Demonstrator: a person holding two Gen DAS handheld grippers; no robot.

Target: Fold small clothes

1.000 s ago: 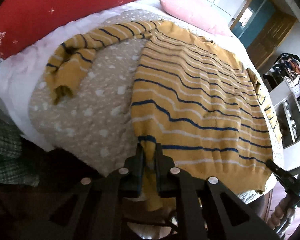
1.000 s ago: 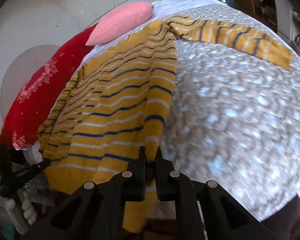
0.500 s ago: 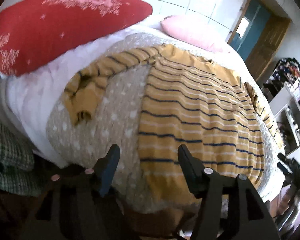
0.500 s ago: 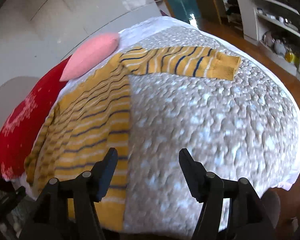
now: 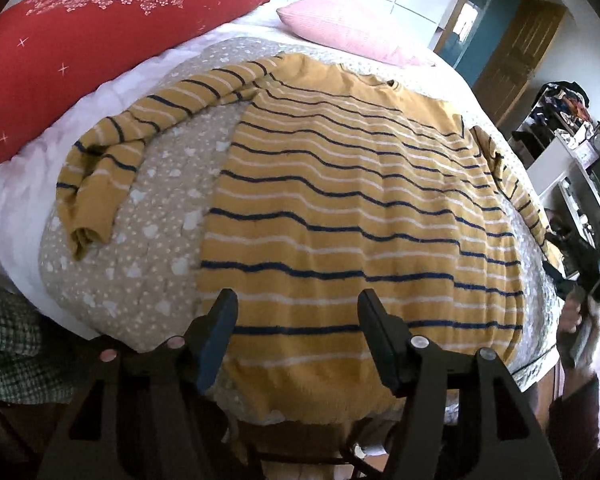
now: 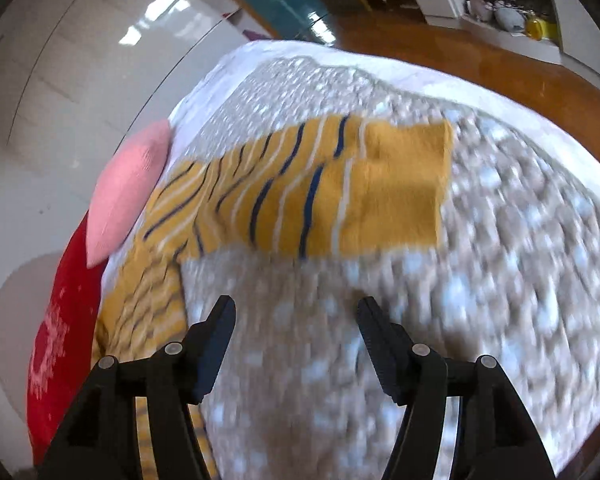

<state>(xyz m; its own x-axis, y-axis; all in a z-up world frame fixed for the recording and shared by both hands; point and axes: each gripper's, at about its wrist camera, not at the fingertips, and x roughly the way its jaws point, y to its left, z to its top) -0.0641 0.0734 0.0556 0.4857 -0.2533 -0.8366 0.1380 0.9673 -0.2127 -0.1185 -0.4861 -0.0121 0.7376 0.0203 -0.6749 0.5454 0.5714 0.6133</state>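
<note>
A yellow sweater (image 5: 352,208) with navy and white stripes lies flat on the spotted beige blanket (image 5: 148,240), its hem at the near edge. One sleeve (image 5: 112,160) lies bunched to the left. My left gripper (image 5: 296,316) is open and empty, just above the hem. In the right wrist view the other sleeve (image 6: 320,192) lies stretched out on the blanket (image 6: 500,280). My right gripper (image 6: 296,316) is open and empty, short of that sleeve. The right wrist view is blurred.
A red pillow (image 5: 80,40) and a pink pillow (image 5: 340,28) lie at the head of the bed. A green checked cloth (image 5: 8,344) hangs at the left. White shelves (image 5: 572,184) and a wooden floor (image 6: 440,48) lie beyond the bed. The other hand-held gripper (image 5: 588,276) shows at the right.
Both grippers were shut on the sweater's hem one second ago, then let go and opened. The left has stayed near the hem. The right has swung toward the stretched sleeve.
</note>
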